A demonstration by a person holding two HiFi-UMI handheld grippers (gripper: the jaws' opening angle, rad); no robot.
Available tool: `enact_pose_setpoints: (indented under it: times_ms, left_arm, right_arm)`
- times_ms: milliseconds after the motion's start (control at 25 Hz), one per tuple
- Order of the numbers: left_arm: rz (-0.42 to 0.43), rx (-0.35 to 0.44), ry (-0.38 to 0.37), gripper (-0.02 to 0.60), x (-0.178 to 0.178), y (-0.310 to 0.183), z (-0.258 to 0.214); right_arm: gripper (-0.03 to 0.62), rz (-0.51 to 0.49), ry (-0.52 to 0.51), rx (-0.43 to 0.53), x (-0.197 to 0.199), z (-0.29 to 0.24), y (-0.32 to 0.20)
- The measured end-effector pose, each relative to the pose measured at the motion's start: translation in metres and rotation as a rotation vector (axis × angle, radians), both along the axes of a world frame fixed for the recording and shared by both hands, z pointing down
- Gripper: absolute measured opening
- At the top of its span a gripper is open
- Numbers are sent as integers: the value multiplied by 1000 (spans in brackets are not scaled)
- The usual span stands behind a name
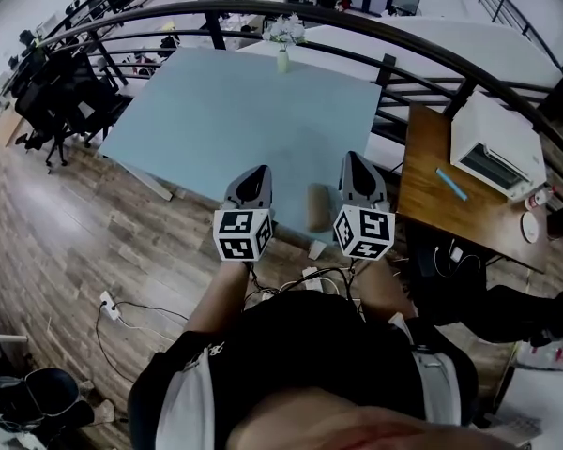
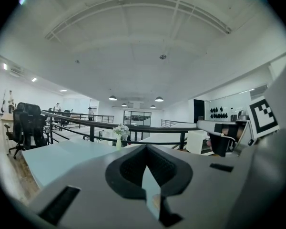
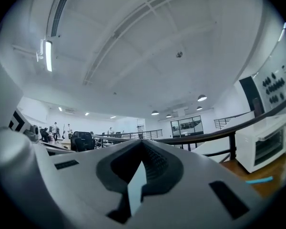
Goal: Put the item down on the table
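A small tan item [image 1: 319,207] rests at the near edge of the light blue table [image 1: 235,111], between my two grippers. Neither gripper touches it. My left gripper [image 1: 256,173] hovers just left of the item, and in the left gripper view its jaws [image 2: 145,150] meet at the tips with nothing between them. My right gripper [image 1: 355,160] is just right of the item. It is also shut and empty in the right gripper view [image 3: 142,147]. The item does not show in either gripper view.
A vase of white flowers [image 1: 283,43] stands at the table's far edge, before a black railing [image 1: 375,28]. To the right, a wooden side table [image 1: 432,190] carries a white oven [image 1: 495,148] and a blue pen [image 1: 451,183]. Office chairs [image 1: 61,92] stand at the left, and cables [image 1: 122,309] lie on the floor.
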State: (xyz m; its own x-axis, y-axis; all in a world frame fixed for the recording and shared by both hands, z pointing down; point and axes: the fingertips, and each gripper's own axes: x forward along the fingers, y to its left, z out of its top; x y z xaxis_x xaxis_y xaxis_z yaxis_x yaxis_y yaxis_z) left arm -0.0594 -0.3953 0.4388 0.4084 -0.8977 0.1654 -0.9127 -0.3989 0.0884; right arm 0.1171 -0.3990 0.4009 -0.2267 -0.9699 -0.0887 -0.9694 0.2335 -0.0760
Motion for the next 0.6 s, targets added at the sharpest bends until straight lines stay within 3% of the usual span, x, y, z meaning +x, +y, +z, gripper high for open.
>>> enact_pose_setpoints:
  times_ms: [600]
  left_arm:
    - [11,22,6,8,6,0,-8]
  right_arm:
    - [2,-27,-37,-5,0,-4,1]
